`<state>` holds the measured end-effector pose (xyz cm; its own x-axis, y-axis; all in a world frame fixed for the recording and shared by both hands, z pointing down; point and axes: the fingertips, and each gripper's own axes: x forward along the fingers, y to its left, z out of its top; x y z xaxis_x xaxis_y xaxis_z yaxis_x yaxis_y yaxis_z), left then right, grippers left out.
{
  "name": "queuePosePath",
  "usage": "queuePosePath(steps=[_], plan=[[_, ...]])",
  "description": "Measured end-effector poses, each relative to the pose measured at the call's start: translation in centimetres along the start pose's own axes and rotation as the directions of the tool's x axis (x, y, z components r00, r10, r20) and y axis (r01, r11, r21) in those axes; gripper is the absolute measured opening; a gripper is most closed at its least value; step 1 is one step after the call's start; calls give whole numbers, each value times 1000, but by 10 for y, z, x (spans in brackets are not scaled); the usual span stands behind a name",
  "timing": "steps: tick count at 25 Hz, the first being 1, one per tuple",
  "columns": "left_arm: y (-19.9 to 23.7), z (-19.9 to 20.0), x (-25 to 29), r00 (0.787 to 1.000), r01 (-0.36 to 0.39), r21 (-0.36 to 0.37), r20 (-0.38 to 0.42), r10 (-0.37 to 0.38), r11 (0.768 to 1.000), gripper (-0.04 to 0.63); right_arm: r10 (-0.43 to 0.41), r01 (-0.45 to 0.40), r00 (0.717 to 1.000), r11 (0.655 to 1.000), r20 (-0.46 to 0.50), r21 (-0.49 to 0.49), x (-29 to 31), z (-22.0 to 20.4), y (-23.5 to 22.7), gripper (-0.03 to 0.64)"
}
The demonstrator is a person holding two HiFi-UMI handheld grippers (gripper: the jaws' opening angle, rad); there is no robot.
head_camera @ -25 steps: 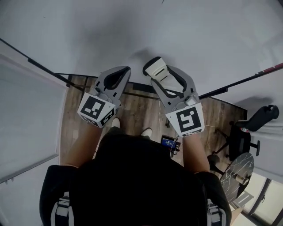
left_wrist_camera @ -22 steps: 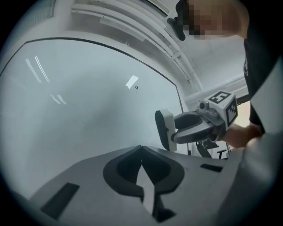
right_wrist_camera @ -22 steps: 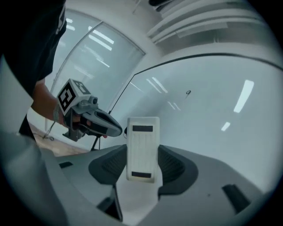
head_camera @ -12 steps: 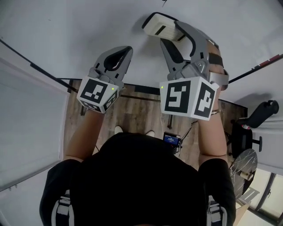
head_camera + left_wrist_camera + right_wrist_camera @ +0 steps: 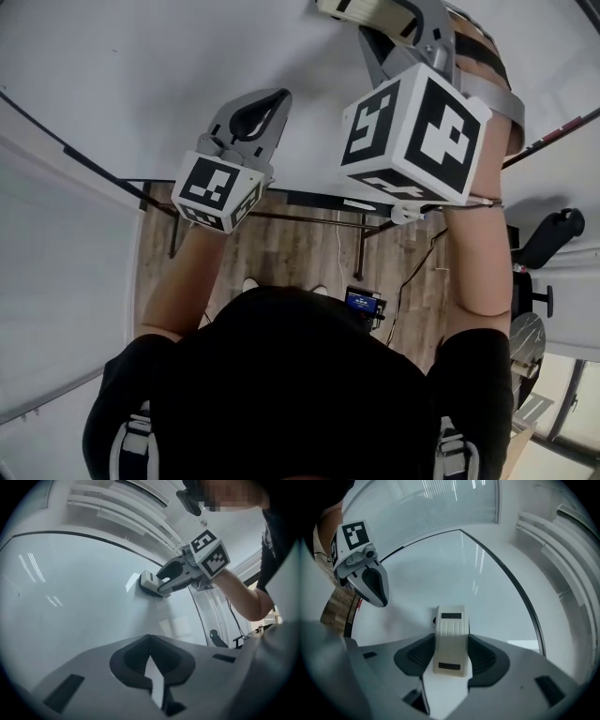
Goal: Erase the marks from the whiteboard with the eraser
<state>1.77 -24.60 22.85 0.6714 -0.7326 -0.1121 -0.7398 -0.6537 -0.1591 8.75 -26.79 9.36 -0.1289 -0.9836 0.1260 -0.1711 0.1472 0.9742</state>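
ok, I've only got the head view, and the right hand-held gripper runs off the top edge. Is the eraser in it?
Observer: Yes. The right gripper view shows the right hand-held gripper shut on the eraser.
Operator: Is it on the board?
Observer: The left gripper view shows the eraser's face flat against the whiteboard.
Operator: Left one holding anything?
Observer: No. The left gripper view shows the left hand-held gripper shut, with nothing between its jaws.
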Motion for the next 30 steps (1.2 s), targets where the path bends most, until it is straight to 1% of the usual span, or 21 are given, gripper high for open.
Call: queuePosePath(steps=[3, 6, 8, 10, 13, 16, 20, 23, 26, 28, 30], plan=[[0, 2, -2, 1000, 6, -6, 9, -6, 1000, 5, 16, -16, 998, 1000, -56, -12, 2, -1, 1, 219], [4, 5, -5, 1000, -1, -8, 18, 1, 1000, 5, 14, -17, 996, 999, -84, -31, 5, -1, 4, 219], [6, 5, -8, 1000, -6, -9, 21, 6, 1000, 5, 30, -35, 995, 998, -96, -51, 8, -1, 17, 218], [6, 4, -10, 1000, -7, -8, 22, 8, 1000, 5, 66, -74, 992, 994, -107, -75, 12, -2, 40, 218], [5, 3, -15, 1000, -9, -7, 21, 9, 1000, 5, 154, -167, 980, 981, -127, -102, 17, -8, 86, 219], [5, 1, -18, 1000, -12, -10, 15, 12, 1000, 5, 232, -247, 963, 963, -137, -105, 20, -13, 122, 219], [5, -3, -21, 1000, -18, -15, 6, 18, 1000, 5, 298, -313, 944, 945, -141, -97, 23, -19, 154, 219], [5, -5, -25, 1000, -25, -16, 2, 25, 1000, 5, 295, -306, 948, 948, -120, -88, 22, -21, 163, 221], [5, -8, -28, 999, -36, -17, -2, 36, 999, 5, 298, -301, 952, 953, -71, -36, 15, -19, 161, 221], [7, -8, -29, 999, -39, -19, -2, 39, 999, 5, 293, -293, 956, 956, -25, 16, 9, -14, 153, 221], [7, -8, -29, 999, -40, -20, -1, 40, 999, 5, 256, -256, 967, 966, 4, 46, 3, -10, 135, 221]])
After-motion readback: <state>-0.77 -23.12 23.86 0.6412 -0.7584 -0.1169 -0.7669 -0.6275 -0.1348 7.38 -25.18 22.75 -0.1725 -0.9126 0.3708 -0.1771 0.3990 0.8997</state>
